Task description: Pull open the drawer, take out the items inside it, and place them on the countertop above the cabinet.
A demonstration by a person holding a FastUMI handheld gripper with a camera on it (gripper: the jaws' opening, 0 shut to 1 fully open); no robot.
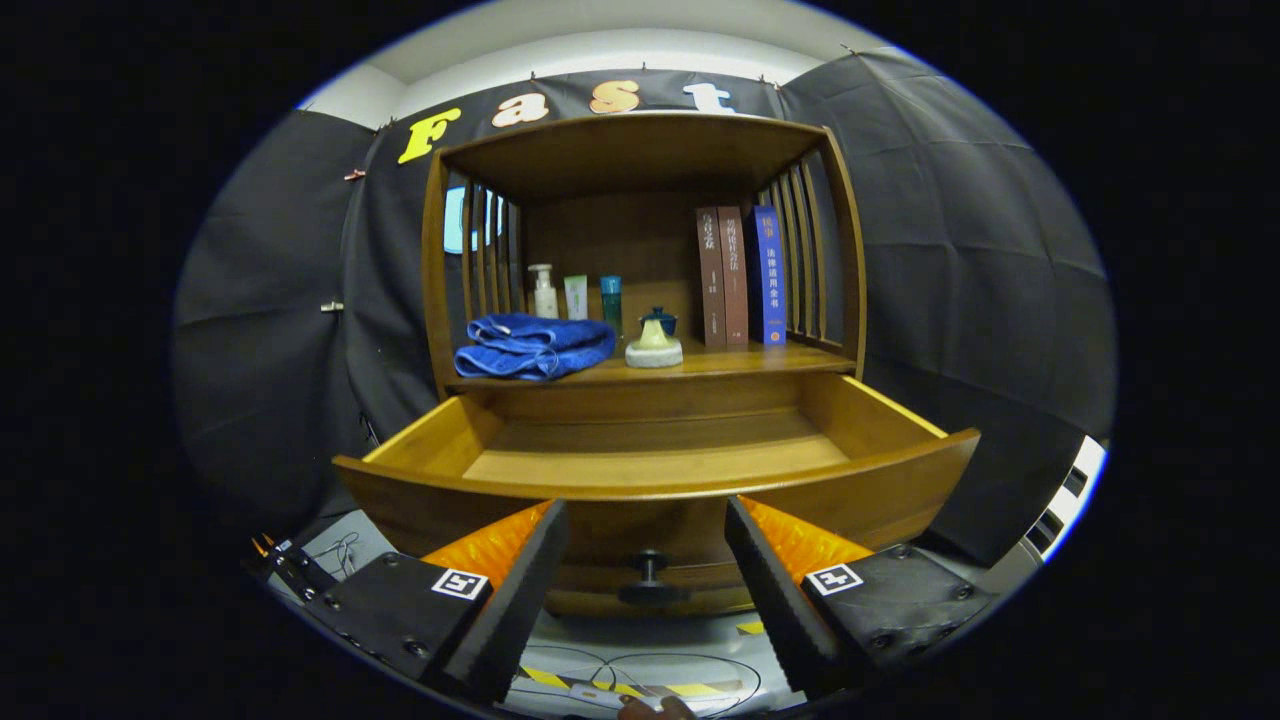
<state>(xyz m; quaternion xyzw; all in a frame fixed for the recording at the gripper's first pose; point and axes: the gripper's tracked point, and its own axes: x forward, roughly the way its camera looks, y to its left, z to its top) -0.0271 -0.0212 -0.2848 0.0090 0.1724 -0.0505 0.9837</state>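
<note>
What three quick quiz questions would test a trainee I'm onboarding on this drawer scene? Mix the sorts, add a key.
1. True or false: the drawer is pulled open.
2. The gripper is: A) shut on the knob, B) open, with the knob between its fingers, C) shut on the towel.
3. Fill in: the blue towel lies on the ____ above the drawer.

Key: 1 true; 2 B; 3 countertop.
</note>
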